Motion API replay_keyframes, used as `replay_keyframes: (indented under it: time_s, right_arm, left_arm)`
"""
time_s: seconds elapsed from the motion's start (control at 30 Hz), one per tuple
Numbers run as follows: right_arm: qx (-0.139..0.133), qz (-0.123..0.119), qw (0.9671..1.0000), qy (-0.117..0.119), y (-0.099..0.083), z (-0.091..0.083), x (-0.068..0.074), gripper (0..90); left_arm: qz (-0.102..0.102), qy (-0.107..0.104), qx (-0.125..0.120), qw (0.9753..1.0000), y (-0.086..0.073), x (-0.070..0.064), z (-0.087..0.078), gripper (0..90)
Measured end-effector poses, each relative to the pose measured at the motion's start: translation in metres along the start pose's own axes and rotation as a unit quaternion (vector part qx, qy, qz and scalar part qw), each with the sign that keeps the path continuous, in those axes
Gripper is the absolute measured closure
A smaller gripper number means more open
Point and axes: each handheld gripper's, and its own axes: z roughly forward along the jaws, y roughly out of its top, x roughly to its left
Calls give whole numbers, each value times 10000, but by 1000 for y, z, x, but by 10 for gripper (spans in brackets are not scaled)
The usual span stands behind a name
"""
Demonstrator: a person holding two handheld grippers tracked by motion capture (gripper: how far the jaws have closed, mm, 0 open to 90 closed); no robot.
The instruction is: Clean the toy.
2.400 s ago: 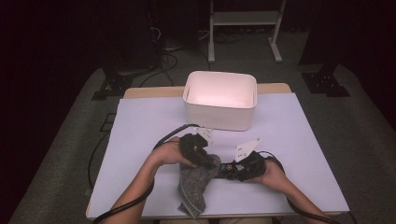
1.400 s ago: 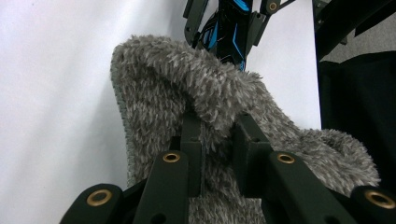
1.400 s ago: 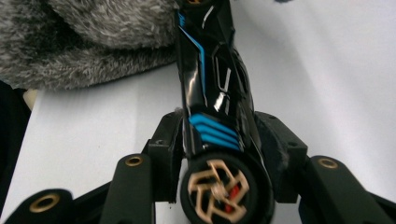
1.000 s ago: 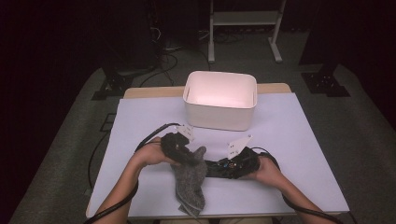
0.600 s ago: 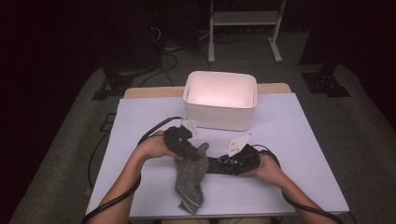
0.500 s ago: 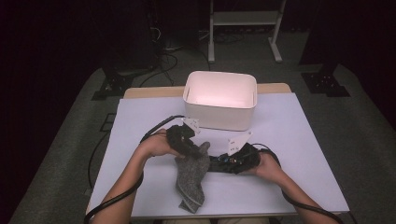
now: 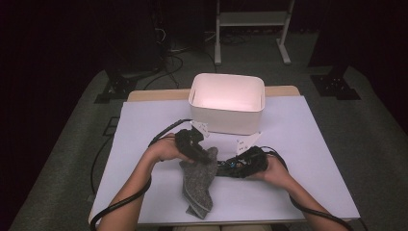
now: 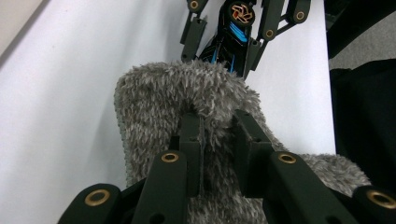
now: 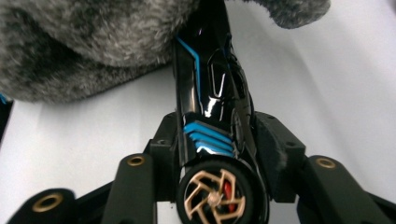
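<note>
High view first: the person's two hands meet near the front middle of the worktop (image 7: 298, 139), with a white bin (image 7: 227, 102) standing well beyond them. The left gripper (image 7: 201, 153) has its jaws pinched on the upper edge of a grey fuzzy slipper (image 7: 198, 185), whose long axis trails from those jaws back toward the person, toe end hanging near the front edge. In the left gripper view the two black jaws bite a fold of the slipper's (image 8: 177, 98) pile, holding its mouth up. Straight ahead of those jaws, nose-on, comes the black toy car (image 8: 233, 35) with blue stripes. The right gripper (image 7: 230, 167) carries it: in the right gripper view its jaws sit clamped on the car's (image 9: 210, 102) flanks at the rear, a bronze wheel nearest the camera, the body running straight out from the jaws with its nose slipping under the slipper's (image 9: 84, 42) furry rim. So the car's long axis points directly at the slipper opening, and the slipper lies dead ahead of the right jaws, touching the car's front. The right hand looks to be the one to push; I'd judge the job is sliding the car inside while the left keeps the mouth lifted, and a sagging rim could snag the nose.
</note>
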Motion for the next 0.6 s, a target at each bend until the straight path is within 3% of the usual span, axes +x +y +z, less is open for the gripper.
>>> replay_keyframes:
  time_s: [0.13, 0.23, 0.3, 0.43, 0.6]
  right_arm:
    - [224, -184, 9994, -207, 11, 7, 6, 475]
    - [321, -293, 9988, -218, 19, 12, 8, 470]
    - [473, -471, 9974, -272, 30, 18, 10, 523]
    - [684, -729, 9945, -312, 33, 19, 12, 553]
    - [723, -574, 9954, -260, 26, 10, 13, 552]
  left_arm:
    - [9, 39, -185, 9998, -5, -1, 0, 756]
    - [-14, 11, -243, 9997, -8, -2, -1, 755]
    - [-21, 25, -250, 9997, -15, -1, -3, 755]
    - [-124, 26, -300, 9995, -29, 2, -5, 754]
    - [-251, -114, -488, 9984, -35, 3, 5, 754]
